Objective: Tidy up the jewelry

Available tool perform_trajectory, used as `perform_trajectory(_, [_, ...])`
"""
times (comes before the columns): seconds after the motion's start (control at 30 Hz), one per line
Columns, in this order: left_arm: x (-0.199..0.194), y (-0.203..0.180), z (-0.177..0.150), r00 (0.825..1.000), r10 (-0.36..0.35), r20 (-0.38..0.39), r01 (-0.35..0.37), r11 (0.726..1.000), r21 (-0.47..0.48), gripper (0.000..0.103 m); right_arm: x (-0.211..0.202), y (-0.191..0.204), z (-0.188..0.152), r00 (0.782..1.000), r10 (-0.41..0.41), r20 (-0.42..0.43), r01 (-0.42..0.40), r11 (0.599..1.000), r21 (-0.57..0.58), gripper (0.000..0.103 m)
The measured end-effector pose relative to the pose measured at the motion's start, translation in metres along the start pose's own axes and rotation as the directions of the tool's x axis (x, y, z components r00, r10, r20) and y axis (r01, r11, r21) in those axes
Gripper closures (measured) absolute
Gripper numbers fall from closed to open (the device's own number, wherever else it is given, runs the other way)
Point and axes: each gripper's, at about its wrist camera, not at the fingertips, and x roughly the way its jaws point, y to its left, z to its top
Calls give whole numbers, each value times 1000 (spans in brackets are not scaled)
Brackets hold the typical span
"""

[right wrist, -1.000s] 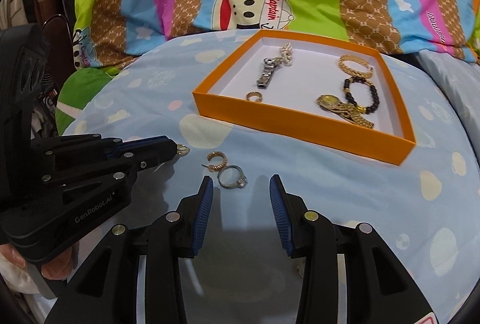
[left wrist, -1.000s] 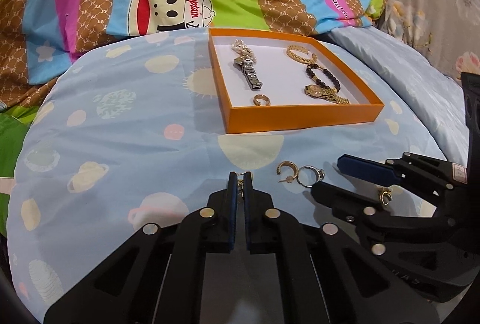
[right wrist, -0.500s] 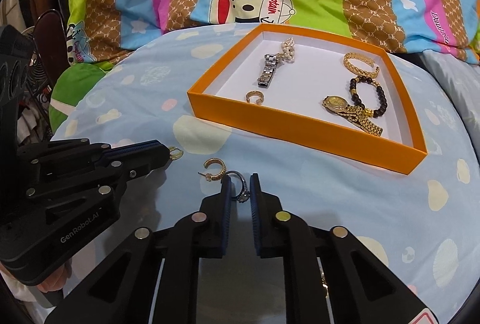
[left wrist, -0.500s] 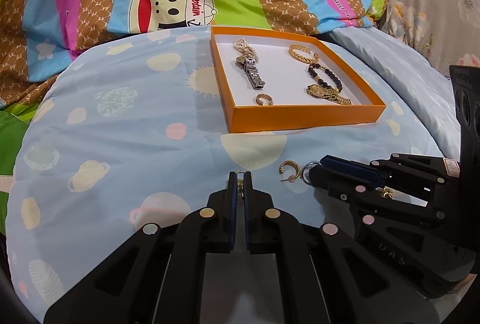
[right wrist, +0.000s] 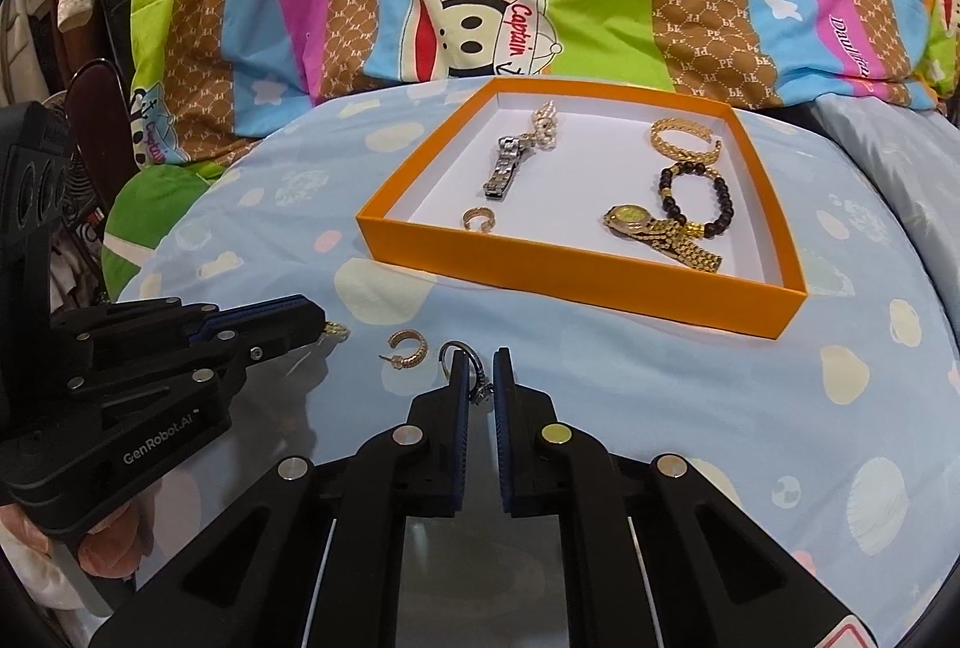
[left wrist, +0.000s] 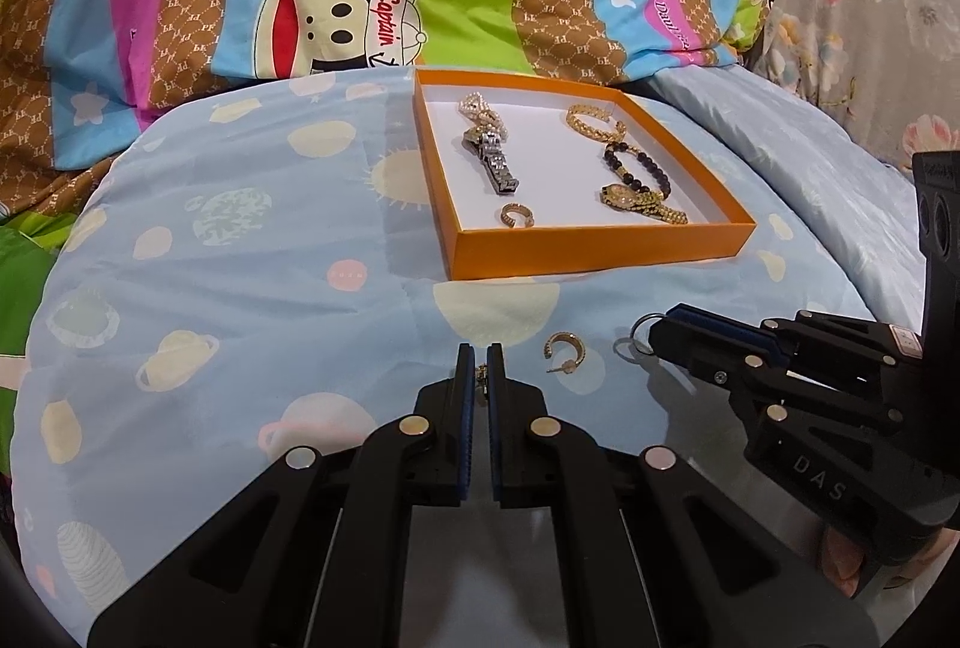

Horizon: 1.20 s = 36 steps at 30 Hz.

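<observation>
I have my right gripper (right wrist: pixel 477 375) clamped on the silver ring (right wrist: pixel 465 357), pinched at the fingertips just above the blue bedsheet (right wrist: pixel 690 396). My left gripper (left wrist: pixel 480 366) is closed on a small gold earring (left wrist: pixel 481 375). A second gold hoop earring (left wrist: pixel 564 348) lies on the sheet between the two grippers. Beyond them sits the orange tray (left wrist: pixel 600 252), holding a gold ring (left wrist: pixel 516 215) by its near edge, a silver watch (left wrist: pixel 495 162), a gold watch (left wrist: pixel 642 204), a beaded bracelet (left wrist: pixel 630 162) and a gold bangle (left wrist: pixel 591 123).
</observation>
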Motion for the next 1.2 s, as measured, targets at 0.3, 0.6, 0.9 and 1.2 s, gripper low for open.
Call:
perform_trajectory(0.3, [-15, 3, 7, 999, -17, 44, 17, 1000, -10, 100, -10, -11, 3, 999, -9, 33, 8, 999, 36, 96])
perform_trajectory(0.6, [-31, 5, 33, 995, -12, 98, 12, 1000, -4, 100, -27, -27, 29, 997, 1, 78, -6, 998, 65, 96])
perform_trajectory(0.9, [-11, -11, 104, 988, -32, 150, 22, 997, 70, 100, 8, -73, 104, 999, 10, 38, -16, 988, 151, 96])
perform_trajectory(1.2, [68, -28, 161, 994, -89, 61, 85, 994, 68, 100, 75, -100, 146, 996, 35, -77, -18, 977, 214, 96])
